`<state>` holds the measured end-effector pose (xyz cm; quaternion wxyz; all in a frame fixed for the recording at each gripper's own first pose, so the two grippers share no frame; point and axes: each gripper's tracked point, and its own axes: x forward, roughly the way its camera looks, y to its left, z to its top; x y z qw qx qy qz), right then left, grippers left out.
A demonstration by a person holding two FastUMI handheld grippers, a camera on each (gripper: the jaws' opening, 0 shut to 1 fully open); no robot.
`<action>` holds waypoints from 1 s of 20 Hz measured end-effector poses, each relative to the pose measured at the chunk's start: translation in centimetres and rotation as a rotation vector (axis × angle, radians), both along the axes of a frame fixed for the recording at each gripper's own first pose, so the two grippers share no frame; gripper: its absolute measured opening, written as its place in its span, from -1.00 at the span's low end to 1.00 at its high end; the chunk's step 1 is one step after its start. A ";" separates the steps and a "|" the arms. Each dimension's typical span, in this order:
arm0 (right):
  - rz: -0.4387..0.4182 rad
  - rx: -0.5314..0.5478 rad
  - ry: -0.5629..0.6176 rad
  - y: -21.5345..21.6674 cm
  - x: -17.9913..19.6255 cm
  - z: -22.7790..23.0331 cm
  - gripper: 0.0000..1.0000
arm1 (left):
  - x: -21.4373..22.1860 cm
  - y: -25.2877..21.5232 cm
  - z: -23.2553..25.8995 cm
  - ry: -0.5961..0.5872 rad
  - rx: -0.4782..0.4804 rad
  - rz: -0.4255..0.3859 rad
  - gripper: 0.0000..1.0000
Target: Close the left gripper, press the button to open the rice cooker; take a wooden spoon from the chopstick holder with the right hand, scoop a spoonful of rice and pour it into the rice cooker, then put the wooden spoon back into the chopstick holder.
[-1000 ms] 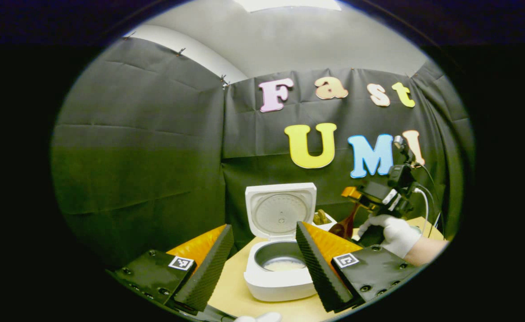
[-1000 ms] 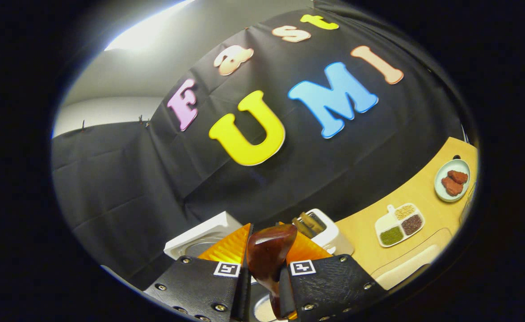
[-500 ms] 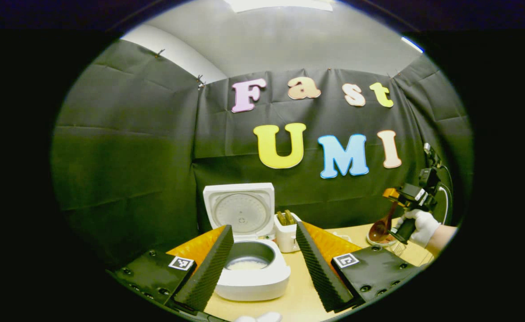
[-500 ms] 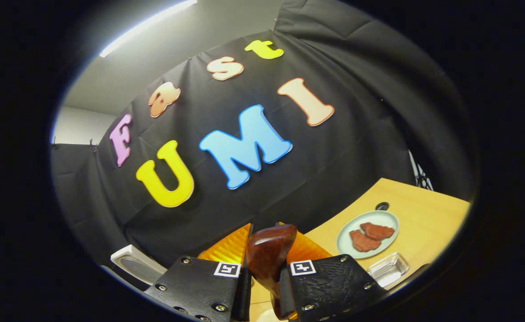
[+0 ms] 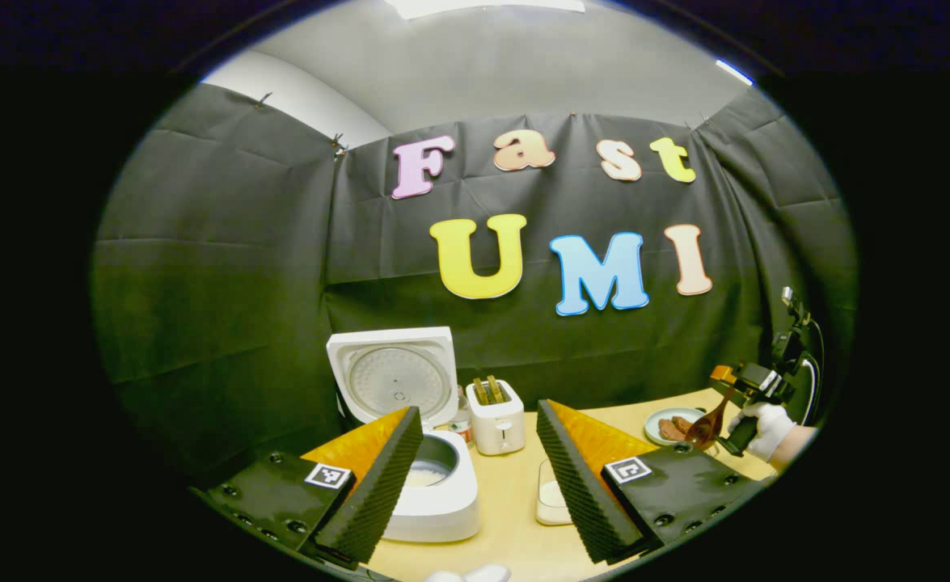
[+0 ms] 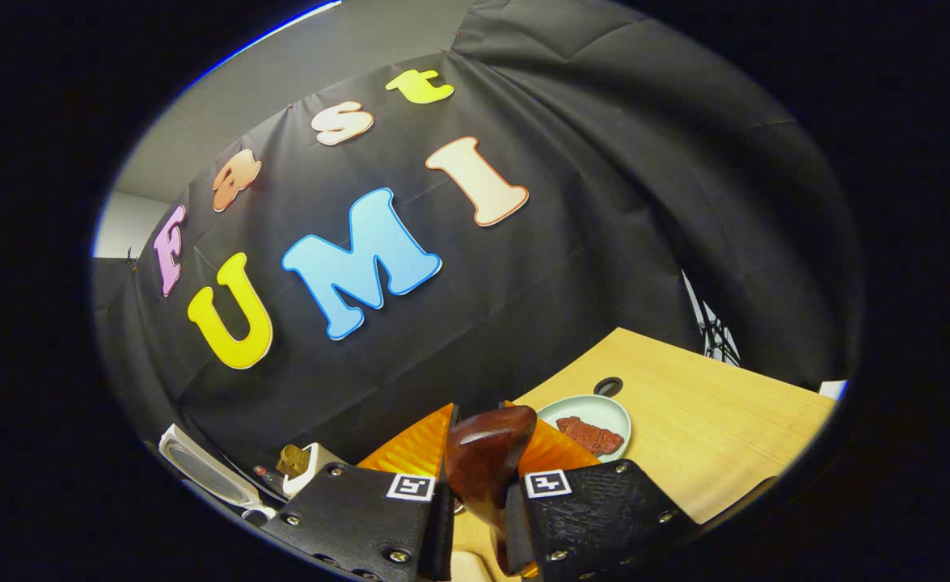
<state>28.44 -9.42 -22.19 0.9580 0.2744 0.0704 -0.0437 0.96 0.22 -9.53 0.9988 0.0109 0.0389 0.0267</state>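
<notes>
The white rice cooker (image 5: 434,505) stands open, lid (image 5: 394,376) upright, with pale rice in its pot. Beside it, to the right, is the white chopstick holder (image 5: 497,422) with wooden utensils in it. My left gripper (image 5: 477,409) hangs open and empty in front of them. Far right in the left gripper view, a gloved hand (image 5: 766,424) holds my right gripper (image 5: 735,390) with the dark wooden spoon (image 5: 707,427) hanging from it. In the right gripper view, that gripper (image 6: 480,412) is shut on the wooden spoon (image 6: 484,465), whose bowl sticks up between the fingers. The holder (image 6: 306,465) and cooker lid (image 6: 200,475) lie low left.
A small clear container (image 5: 551,499) with white contents sits on the table right of the cooker. A pale plate of reddish meat (image 6: 594,422) lies just past the spoon, near a round hole in the wooden tabletop (image 6: 733,436). That plate (image 5: 667,425) is under the right gripper.
The right gripper carried the spoon rightward, from beside the cooker to above the meat plate. The left gripper's view swung right, so the cooker slid left and the clear container came into sight.
</notes>
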 end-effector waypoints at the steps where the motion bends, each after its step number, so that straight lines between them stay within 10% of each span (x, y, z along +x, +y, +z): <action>1: -0.008 0.009 0.000 -0.5 0.0 -0.3 -0.48 | 0.0 -0.3 0.1 0.003 0.005 -0.001 0.92; 20: -0.088 -0.051 0.198 -4.3 -1.6 -10.2 -0.46 | 0.2 -1.8 0.6 0.020 0.041 -0.017 0.95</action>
